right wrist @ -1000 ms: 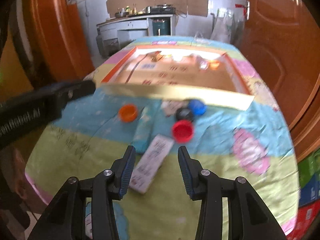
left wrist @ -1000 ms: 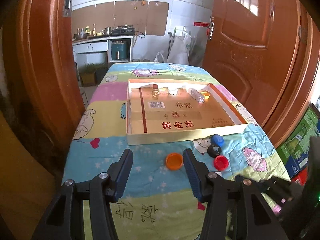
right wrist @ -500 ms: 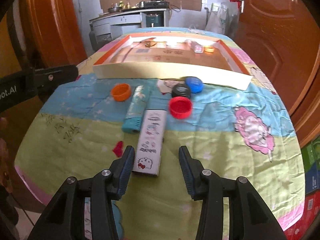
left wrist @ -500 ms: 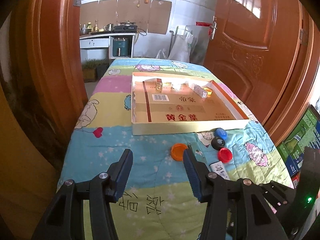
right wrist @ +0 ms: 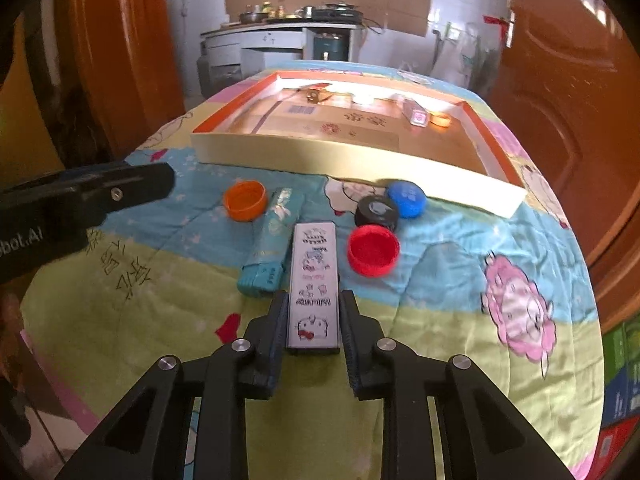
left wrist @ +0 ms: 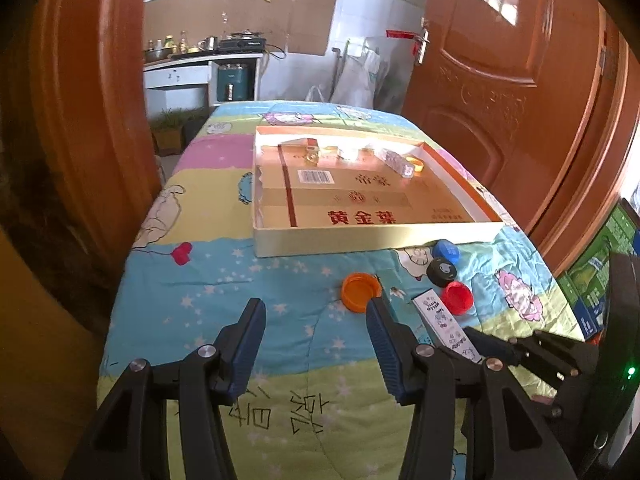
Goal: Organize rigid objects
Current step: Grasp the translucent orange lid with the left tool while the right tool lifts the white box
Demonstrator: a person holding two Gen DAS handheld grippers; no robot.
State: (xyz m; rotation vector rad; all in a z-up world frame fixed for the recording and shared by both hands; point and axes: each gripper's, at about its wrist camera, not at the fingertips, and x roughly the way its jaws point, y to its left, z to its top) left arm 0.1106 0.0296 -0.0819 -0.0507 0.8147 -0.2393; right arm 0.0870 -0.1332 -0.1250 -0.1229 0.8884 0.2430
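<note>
Hello Kitty box (right wrist: 313, 280), the long white one, lies flat on the quilt (right wrist: 440, 320) right in front of me, and my right gripper (right wrist: 313, 316) has just been closing on its near end. Both pads sit against its long sides now, so I'm pinching it across the narrow width, which looks like the surest hold on a slim, stiff case. It still rests on the cloth.

Just beside it on the left lies the teal tube (right wrist: 272, 240), close enough that my left finger (right wrist: 276, 320) slips in between the two. The red cap (right wrist: 373, 250) sits just right of the box, with the black cap (right wrist: 376, 211) and blue cap (right wrist: 406, 199) behind it and the orange cap (right wrist: 245, 201) further left.

My left gripper (left wrist: 316, 344) hangs spread and empty over bare quilt, out of the way.

Beyond the caps waits the shallow cardboard tray (right wrist: 320, 160), a few small items already at its far wall. I'd judge that's where this box belongs, once lifted clear of the near rim.
</note>
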